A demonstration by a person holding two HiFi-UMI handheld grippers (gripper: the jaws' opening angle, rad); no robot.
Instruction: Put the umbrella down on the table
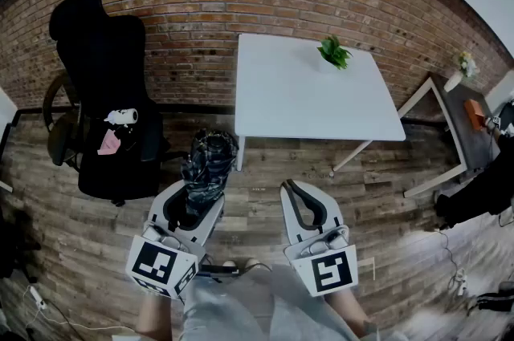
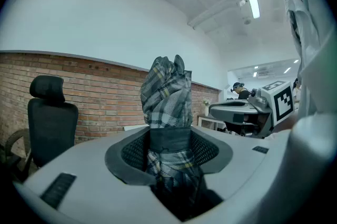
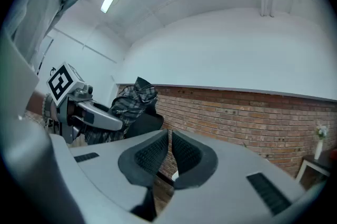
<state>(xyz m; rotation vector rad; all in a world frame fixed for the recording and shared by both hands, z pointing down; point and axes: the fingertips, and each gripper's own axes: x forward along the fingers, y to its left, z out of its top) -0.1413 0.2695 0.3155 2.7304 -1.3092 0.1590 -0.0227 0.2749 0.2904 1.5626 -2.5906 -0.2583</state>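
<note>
The left gripper (image 1: 195,201) is clenched on the umbrella (image 1: 209,160). In the left gripper view its two pads press from both sides on the dark strap (image 2: 169,139) that goes round the folded cloth. The right gripper (image 1: 295,190) holds nothing. Its jaws are drawn together to a thin slit, and only brick wall and floor show through.

The umbrella is not yet over the table (image 1: 297,103). In the head view it sits at lower centre-left, above the wooden floor (image 1: 265,195), near the table's front left corner but short of it. The table top fills the upper middle of the frame.

To do this step well, I think the person should carry the umbrella forward and to the right in that frame until it is clearly above the white top. Then it should be tipped flat and lowered until its whole length lies on the surface, and only then the jaws let go. The wide bare part near the front edge seems the best place (the small plant (image 1: 333,52) stands at the far side, well away). Releasing too early could let it roll off the edge.

The umbrella itself is a short folding one. Its cloth is a grey and dark check with pale lines. It bunches loosely above the strap and points up and away from the jaws.
</note>
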